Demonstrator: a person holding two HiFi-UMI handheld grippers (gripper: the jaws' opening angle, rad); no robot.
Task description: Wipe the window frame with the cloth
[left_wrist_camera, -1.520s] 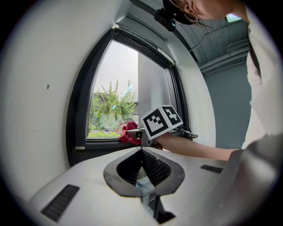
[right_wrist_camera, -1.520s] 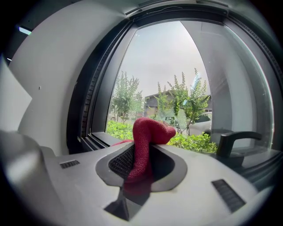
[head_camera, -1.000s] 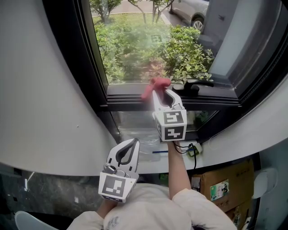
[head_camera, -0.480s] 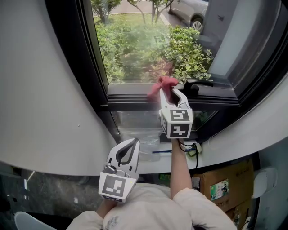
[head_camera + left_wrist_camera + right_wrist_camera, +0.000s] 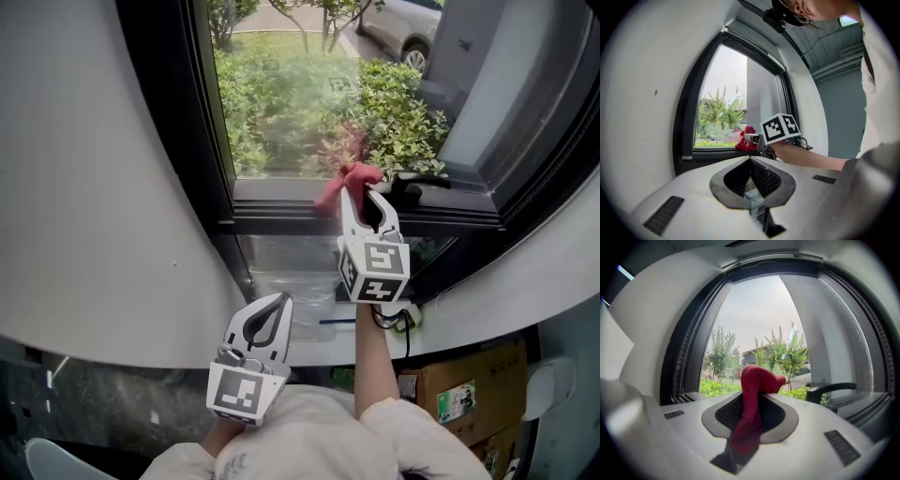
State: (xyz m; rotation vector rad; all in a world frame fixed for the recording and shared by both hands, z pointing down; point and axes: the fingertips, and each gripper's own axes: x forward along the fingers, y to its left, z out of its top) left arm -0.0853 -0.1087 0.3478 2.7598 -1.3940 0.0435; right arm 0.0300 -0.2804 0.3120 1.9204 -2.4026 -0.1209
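A red cloth is pinched in my right gripper, whose jaws are shut on it. The cloth's bunched end rests at the bottom rail of the black window frame, just left of the black window handle. In the right gripper view the cloth runs up out of the jaws, with the handle to the right. My left gripper hangs low near the person's body, jaws shut with nothing in them. The left gripper view shows the right gripper and cloth at the frame.
A white curved wall borders the window on the left. A white sill runs below. Cardboard boxes sit on the floor at lower right. Green bushes and a parked car lie outside the glass.
My right gripper has slid the red cloth rightwards along the bottom rail, closer to the window handle. The left gripper has stayed where it was.
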